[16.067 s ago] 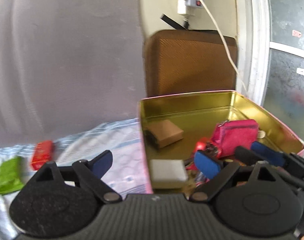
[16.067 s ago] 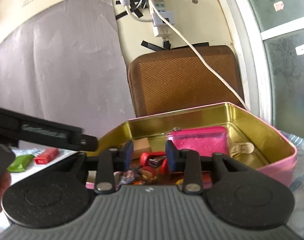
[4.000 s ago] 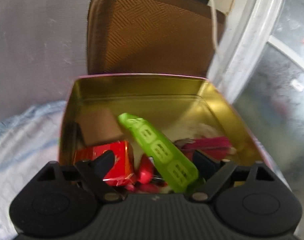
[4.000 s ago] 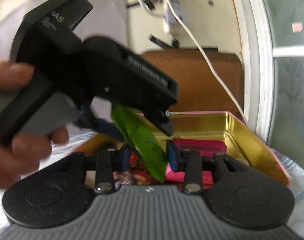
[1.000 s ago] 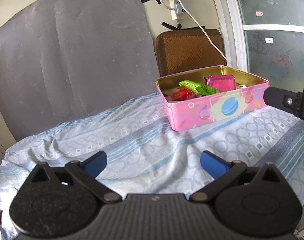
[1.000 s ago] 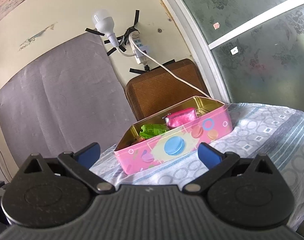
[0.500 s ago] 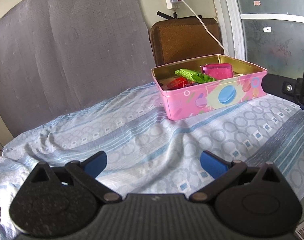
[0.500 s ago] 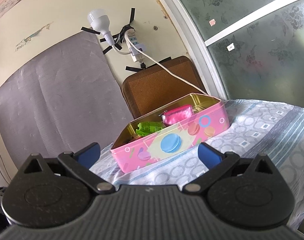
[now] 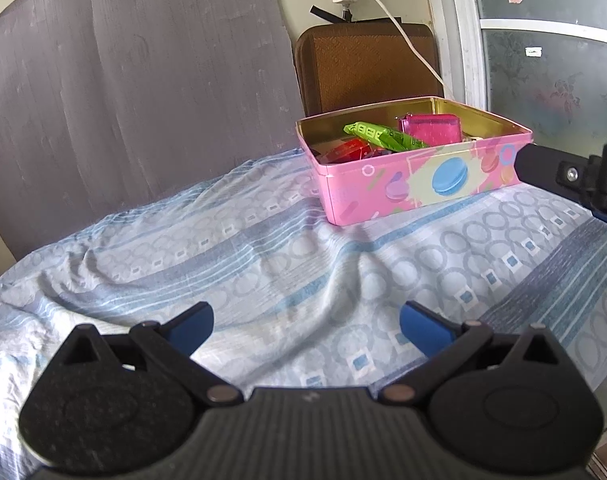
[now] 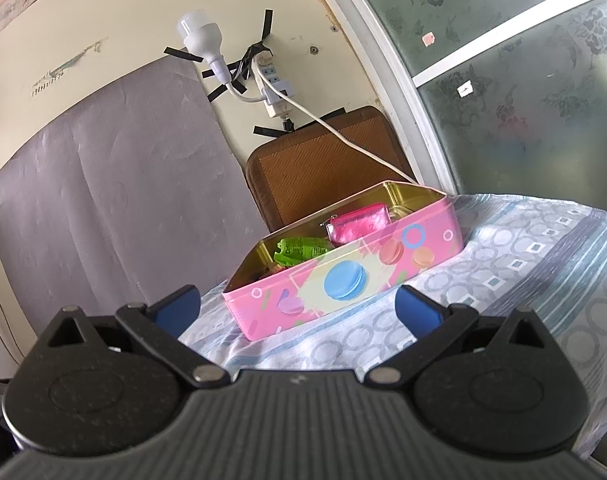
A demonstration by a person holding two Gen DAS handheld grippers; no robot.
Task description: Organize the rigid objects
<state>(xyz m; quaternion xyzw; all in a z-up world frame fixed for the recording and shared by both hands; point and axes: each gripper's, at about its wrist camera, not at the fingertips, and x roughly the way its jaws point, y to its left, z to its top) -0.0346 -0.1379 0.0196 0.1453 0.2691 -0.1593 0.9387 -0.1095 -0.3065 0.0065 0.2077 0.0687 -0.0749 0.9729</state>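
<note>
A pink tin box (image 9: 415, 184) with macaron pictures stands on the blue patterned cloth (image 9: 263, 264), far ahead of both grippers. Inside it lie a green packet (image 9: 383, 136), a magenta pouch (image 9: 433, 128) and a red packet (image 9: 345, 150). The box (image 10: 343, 276), green packet (image 10: 299, 250) and pouch (image 10: 357, 226) also show in the right wrist view. My left gripper (image 9: 305, 326) is open and empty, low over the cloth. My right gripper (image 10: 297, 308) is open and empty, in front of the box. Part of the right tool (image 9: 571, 178) shows at the left view's right edge.
A brown woven cushion (image 9: 367, 66) leans on the wall behind the box. A grey panel (image 9: 135, 92) stands at the back left. A power strip (image 10: 273, 84) with a white cable and a bulb (image 10: 201, 40) hangs on the wall. A frosted window (image 10: 523, 80) is at the right.
Both grippers have drawn back from the box since four seconds ago, when the left held the green packet over it. In the last second both views shifted only slightly; jaws stay open.
</note>
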